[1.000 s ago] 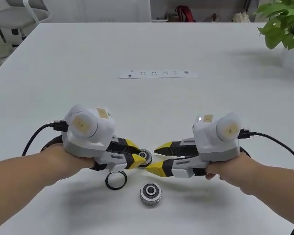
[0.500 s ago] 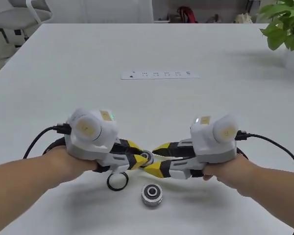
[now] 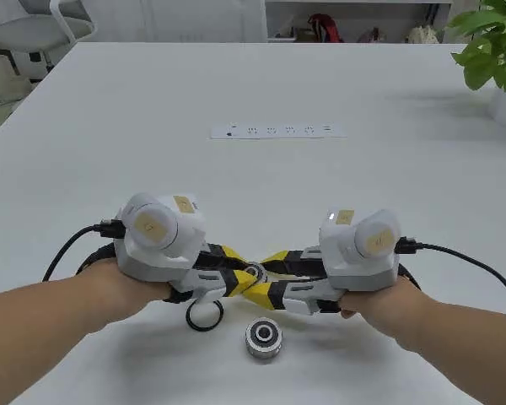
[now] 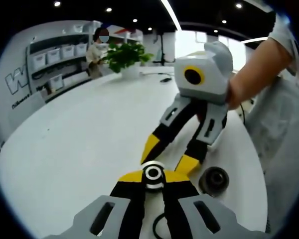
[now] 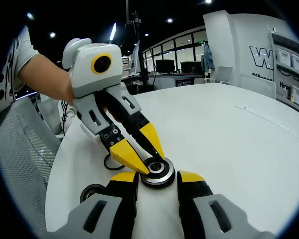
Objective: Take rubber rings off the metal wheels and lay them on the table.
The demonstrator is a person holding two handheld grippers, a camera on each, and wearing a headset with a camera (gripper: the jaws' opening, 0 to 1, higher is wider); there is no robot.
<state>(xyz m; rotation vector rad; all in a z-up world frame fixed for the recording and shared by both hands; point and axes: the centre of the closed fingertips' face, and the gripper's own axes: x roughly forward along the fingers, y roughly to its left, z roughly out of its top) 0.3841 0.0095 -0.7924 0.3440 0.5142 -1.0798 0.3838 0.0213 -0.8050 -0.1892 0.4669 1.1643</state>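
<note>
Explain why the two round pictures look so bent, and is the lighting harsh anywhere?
Head view: soft, even light, straight lines, only faint shadows on the white table under the loose wheel. Left gripper view: a fisheye lens curves the table edge, and ceiling lamps glare as small bright spots. Right gripper view: same bending, while the held wheel looks sharp and evenly lit.

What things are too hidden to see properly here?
- Right gripper view: right tongs flank the held wheel; touching or not, unclear.
- Left gripper view: loose rubber ring, mostly behind left tongs.
- Head view: both tongs cover that wheel; whether it wears rubber, unclear.
- Head view: power strip sockets too small.
</note>
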